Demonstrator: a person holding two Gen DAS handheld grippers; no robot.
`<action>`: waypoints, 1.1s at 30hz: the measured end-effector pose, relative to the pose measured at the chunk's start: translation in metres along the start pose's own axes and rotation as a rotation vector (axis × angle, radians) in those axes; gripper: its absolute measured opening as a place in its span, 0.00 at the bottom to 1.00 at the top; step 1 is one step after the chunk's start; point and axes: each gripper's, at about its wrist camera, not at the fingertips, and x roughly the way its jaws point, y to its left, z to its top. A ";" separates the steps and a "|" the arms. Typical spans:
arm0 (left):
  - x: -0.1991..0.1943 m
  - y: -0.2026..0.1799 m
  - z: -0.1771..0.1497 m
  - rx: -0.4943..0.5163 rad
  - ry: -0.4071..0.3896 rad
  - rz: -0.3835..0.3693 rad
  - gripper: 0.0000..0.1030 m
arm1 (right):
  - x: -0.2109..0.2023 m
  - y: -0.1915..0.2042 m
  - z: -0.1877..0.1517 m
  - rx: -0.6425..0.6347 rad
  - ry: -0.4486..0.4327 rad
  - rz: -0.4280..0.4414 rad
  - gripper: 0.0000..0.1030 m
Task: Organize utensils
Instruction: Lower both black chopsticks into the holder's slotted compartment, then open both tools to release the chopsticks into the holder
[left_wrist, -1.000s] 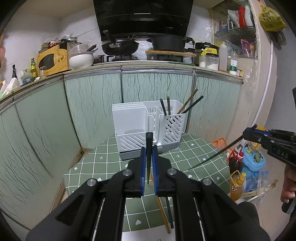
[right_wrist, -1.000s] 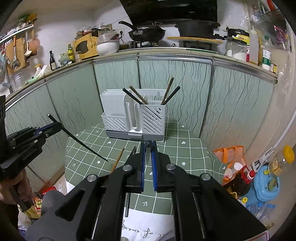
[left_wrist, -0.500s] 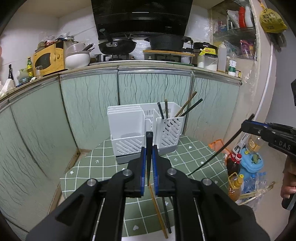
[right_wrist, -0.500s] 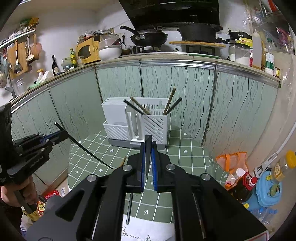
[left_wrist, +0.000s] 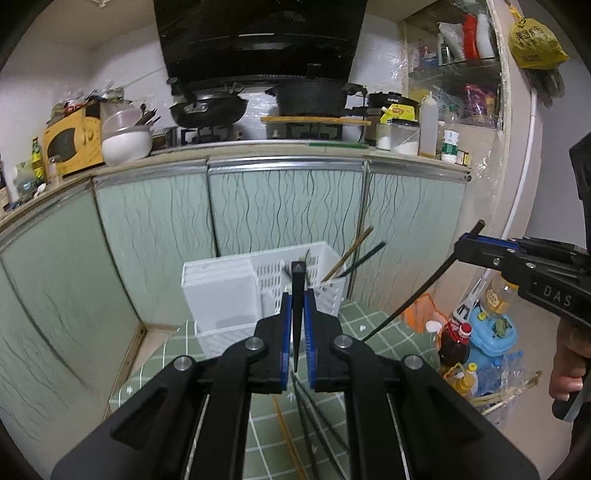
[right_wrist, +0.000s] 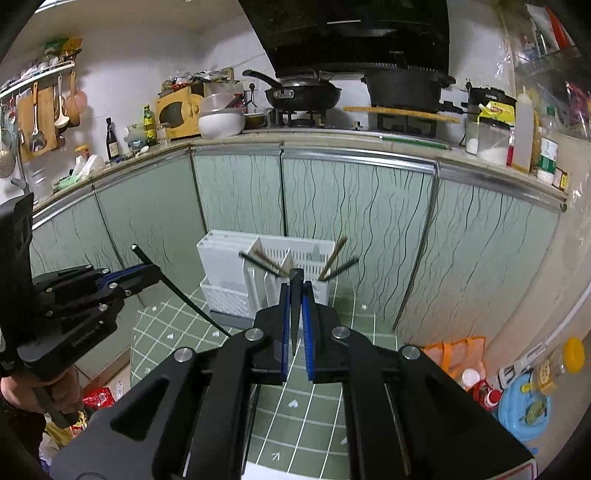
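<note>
A white slotted utensil caddy (left_wrist: 258, 291) stands at the back of the green checked table (left_wrist: 373, 332); it also shows in the right wrist view (right_wrist: 236, 273). Several chopsticks (left_wrist: 351, 254) lean out of its slotted bin. My left gripper (left_wrist: 297, 332) is shut on a black chopstick (left_wrist: 296, 306), held upright in front of the caddy. My right gripper (right_wrist: 295, 325) is shut on another black chopstick (right_wrist: 295, 302); from the left wrist view that chopstick (left_wrist: 417, 291) slants down to the table. More chopsticks (left_wrist: 314, 424) lie on the table under the left gripper.
Green cabinet doors (left_wrist: 280, 214) rise behind the table, with a counter and stove above. Bottles and a blue container (left_wrist: 487, 332) sit on the floor to the right. An orange bag (right_wrist: 454, 354) lies right of the table.
Both grippers have risen and moved closer to the caddy, each still holding its chopstick. The caddy now sits lower and nearer in both views.
</note>
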 end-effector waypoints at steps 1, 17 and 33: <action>0.002 -0.001 0.005 0.001 -0.003 -0.004 0.07 | 0.001 -0.001 0.006 -0.001 -0.005 -0.003 0.06; 0.038 -0.010 0.106 0.007 -0.069 -0.058 0.07 | 0.028 -0.031 0.098 0.007 -0.050 0.007 0.06; 0.124 0.008 0.087 0.006 0.004 -0.054 0.07 | 0.120 -0.045 0.075 0.016 0.032 0.025 0.06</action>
